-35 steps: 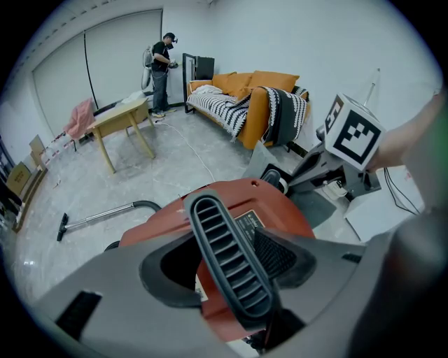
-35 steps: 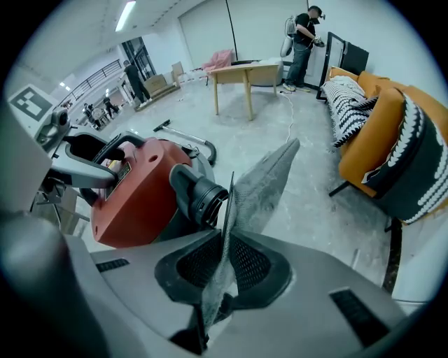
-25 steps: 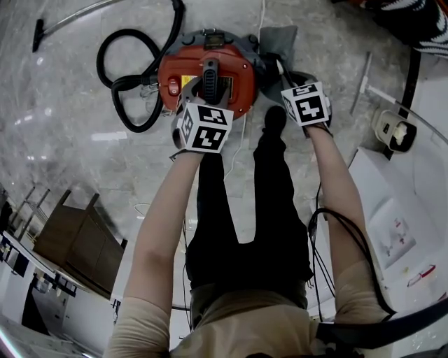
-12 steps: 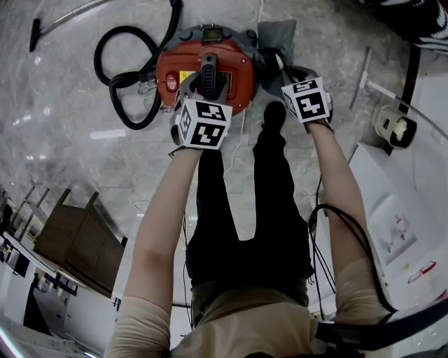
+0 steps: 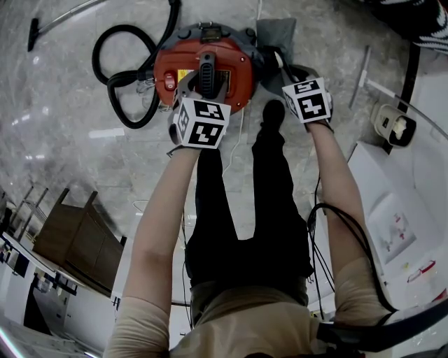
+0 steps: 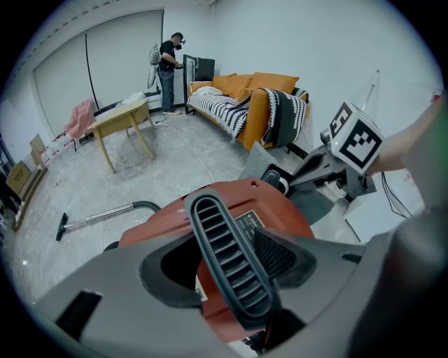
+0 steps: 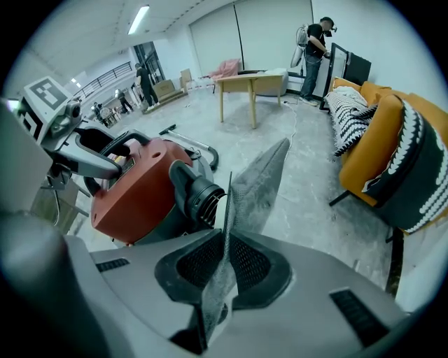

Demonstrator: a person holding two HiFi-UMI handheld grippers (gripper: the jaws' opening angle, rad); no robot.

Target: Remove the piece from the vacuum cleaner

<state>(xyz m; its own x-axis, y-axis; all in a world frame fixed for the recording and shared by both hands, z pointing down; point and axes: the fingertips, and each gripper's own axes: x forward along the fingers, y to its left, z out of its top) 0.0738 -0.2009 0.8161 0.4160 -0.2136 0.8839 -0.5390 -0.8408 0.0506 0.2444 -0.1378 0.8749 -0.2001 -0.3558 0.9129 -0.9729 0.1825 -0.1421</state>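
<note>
A red vacuum cleaner (image 5: 236, 70) stands on the floor; its body also shows in the left gripper view (image 6: 157, 218) and the right gripper view (image 7: 133, 199). My left gripper (image 5: 204, 87) (image 6: 227, 264) is shut on the black ribbed handle (image 5: 208, 68) (image 6: 210, 220) on top of it. To the right, my right gripper (image 5: 283, 70) (image 7: 224, 269) is shut on a thin grey mesh piece (image 5: 276, 31) (image 7: 255, 182). That piece stands edge-on between the pads, beside the cleaner's black round inlet (image 7: 199, 196).
A black hose (image 5: 126, 77) coils left of the cleaner and a wand (image 5: 70, 17) lies beyond it. The person's black-trousered legs (image 5: 238, 210) stand just behind the cleaner. White units (image 5: 392, 210) are at the right, a wooden cabinet (image 5: 77, 238) at the left, a sofa (image 7: 392, 154) farther off.
</note>
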